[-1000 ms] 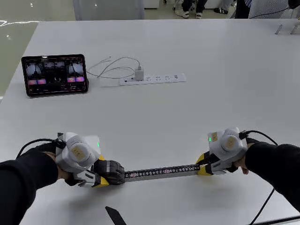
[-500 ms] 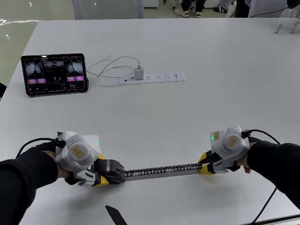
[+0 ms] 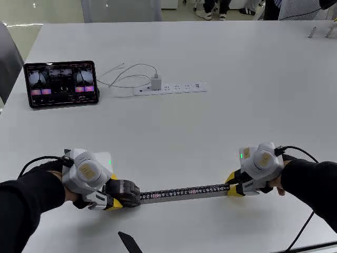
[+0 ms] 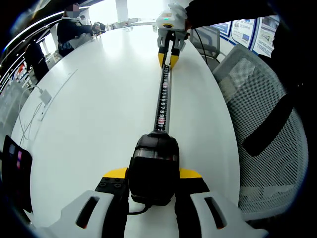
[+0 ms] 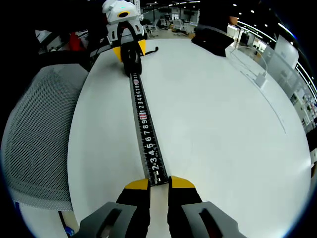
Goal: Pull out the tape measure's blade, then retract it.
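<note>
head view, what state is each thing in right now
blade: pulled out, stretched straight between the tools
left tool: shut on tape measure case
right tool: shut on the blade's end
tablet: screen lit
power strip: charger plugged in

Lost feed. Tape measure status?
Left tongs shut on case. Right tongs shut on blade, stretched along table. Tablet, power strip well away.
</note>
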The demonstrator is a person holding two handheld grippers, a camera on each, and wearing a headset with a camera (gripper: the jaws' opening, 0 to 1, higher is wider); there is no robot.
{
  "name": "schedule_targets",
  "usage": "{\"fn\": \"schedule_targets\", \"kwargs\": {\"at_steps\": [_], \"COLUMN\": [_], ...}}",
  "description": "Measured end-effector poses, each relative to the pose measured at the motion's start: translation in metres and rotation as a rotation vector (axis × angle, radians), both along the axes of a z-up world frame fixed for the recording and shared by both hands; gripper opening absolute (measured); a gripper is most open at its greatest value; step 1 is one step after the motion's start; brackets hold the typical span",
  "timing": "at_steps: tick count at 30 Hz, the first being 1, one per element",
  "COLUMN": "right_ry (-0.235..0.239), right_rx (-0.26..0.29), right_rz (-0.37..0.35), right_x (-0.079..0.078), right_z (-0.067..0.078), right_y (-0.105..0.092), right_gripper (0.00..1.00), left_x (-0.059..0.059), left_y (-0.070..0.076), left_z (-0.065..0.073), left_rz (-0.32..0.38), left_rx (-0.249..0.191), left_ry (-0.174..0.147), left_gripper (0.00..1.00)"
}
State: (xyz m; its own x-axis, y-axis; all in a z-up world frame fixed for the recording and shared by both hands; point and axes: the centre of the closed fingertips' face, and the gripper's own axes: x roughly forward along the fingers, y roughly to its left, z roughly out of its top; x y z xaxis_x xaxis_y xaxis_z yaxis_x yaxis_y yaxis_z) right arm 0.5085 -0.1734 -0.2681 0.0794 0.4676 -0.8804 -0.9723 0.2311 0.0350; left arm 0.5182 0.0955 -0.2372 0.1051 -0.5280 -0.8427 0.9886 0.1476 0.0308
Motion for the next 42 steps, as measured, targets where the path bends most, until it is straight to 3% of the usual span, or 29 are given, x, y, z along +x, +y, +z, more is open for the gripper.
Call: {"fn": "schedule_targets", "kwargs": {"at_steps": [11, 21, 35, 42], "right_ry": [0.004, 0.003, 0.004, -0.010], "right_rx": [-0.005, -0.049, -0.071, -0.108], "right_rz": [-0.003, 0.042, 0.065, 0.113], "right_x": [0.000, 0.000, -0.001, -0.005], "right_z": [0.000, -0.001, 0.000, 0.000], "right_y": [0.001, 0.003, 0.003, -0.001], "right_gripper": [0.10, 0.11, 0.11, 0.16], "left_x": [0.000, 0.002, 0.002, 0.006], "left_y": [-0.002, -0.003, -0.002, 0.005], "left_z": [0.001, 0.001, 0.006, 0.014], "left_rz": [0.003, -0.011, -0.048, -0.053], "left_rx": [-0.005, -0.006, 0.025, 0.029], "left_ry": [-0.005, -0.007, -0.021, -0.031], "left_gripper": [0.31, 0.31, 0.31, 0.40]}}
